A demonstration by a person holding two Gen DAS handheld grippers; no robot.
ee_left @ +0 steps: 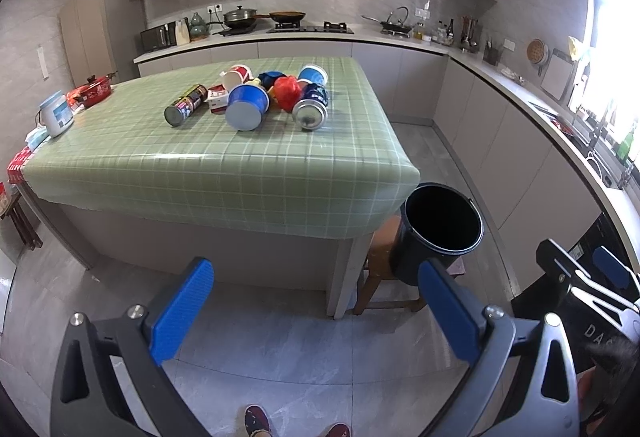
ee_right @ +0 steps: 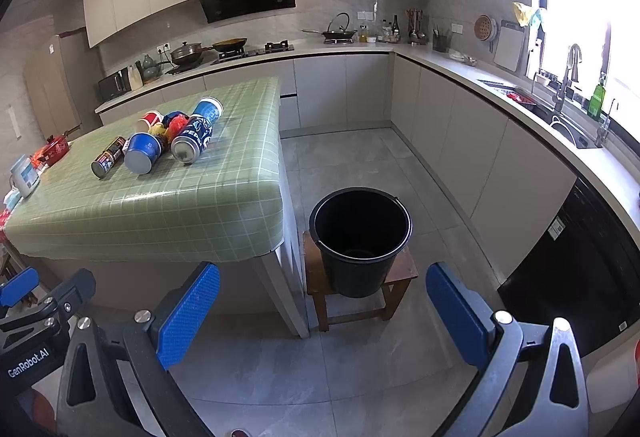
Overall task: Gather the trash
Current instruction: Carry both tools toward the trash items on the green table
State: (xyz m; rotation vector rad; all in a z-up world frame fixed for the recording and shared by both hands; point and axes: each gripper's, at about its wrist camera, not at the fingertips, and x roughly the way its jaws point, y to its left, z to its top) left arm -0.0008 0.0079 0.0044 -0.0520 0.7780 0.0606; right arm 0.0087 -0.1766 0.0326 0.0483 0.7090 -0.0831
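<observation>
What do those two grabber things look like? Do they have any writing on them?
Both look alike. The left gripper and right gripper have dark grey frames with triangular cut-outs and silver bolts. Their fingers wear flat bright-blue pads with a dotted texture. White lettering on the left one's body reads "GenRobot.AI", seen from the right camera. No cables show.

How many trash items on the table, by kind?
Cans: 2, a dark can and a blue Pepsi can.
Paper cups: 3, one blue cup, one blue-and-white cup, one red-and-white cup.
Red plastic bag: 1.
Small red-and-white carton: 1.
Total: 7 clearly visible; more scraps in the pile's middle can't be told apart.
</observation>
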